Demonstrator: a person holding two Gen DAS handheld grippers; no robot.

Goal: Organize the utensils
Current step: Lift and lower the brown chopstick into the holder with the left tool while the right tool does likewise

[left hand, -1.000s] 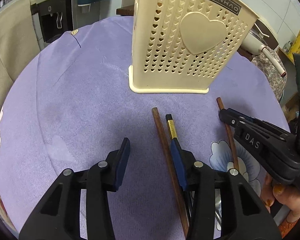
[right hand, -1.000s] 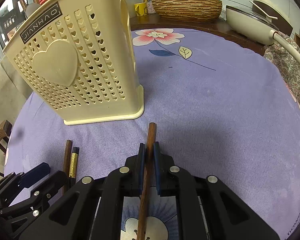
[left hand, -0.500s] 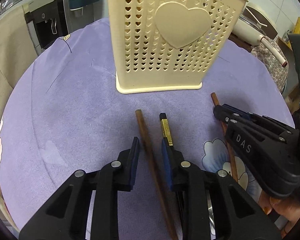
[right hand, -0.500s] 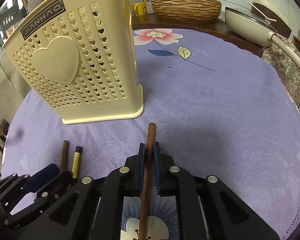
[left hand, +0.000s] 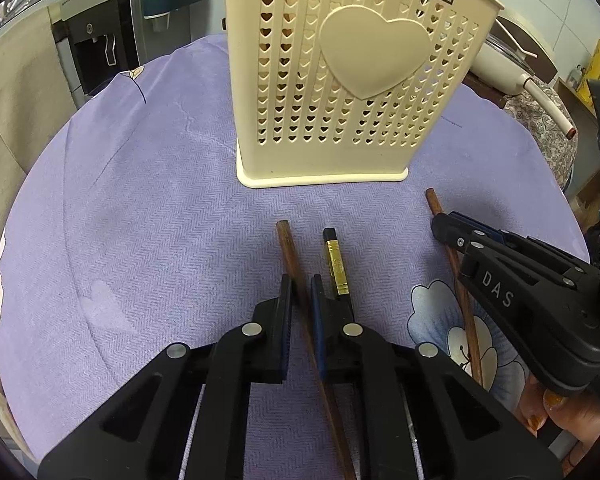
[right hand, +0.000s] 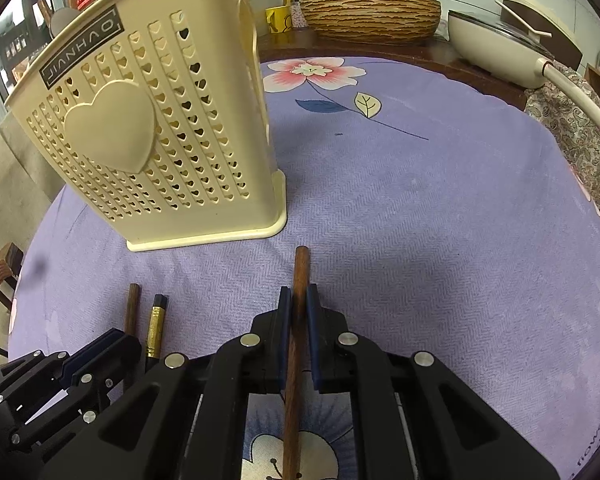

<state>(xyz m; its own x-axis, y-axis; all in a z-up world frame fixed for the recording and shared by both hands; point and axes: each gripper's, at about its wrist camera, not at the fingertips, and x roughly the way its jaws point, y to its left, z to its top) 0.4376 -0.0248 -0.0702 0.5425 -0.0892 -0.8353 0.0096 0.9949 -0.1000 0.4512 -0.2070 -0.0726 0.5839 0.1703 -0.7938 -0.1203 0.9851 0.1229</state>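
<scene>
On the round surface under a lilac flowered cloth (right hand: 440,208) stands a cream plastic utensil holder pierced with small hearts (left hand: 352,92), upright, with three chopsticks lying just in front of its base. The left gripper (left hand: 300,292) has just been closing, and its jaws now pinch a brown wooden chopstick (left hand: 290,252) that still rests on the cloth. Just beside it, outside the jaws, lies a black chopstick with a gold band (left hand: 336,264). The right gripper (right hand: 299,304) has its jaws clamped narrowly on a second brown wooden chopstick (right hand: 301,268), near the holder's corner.
</scene>
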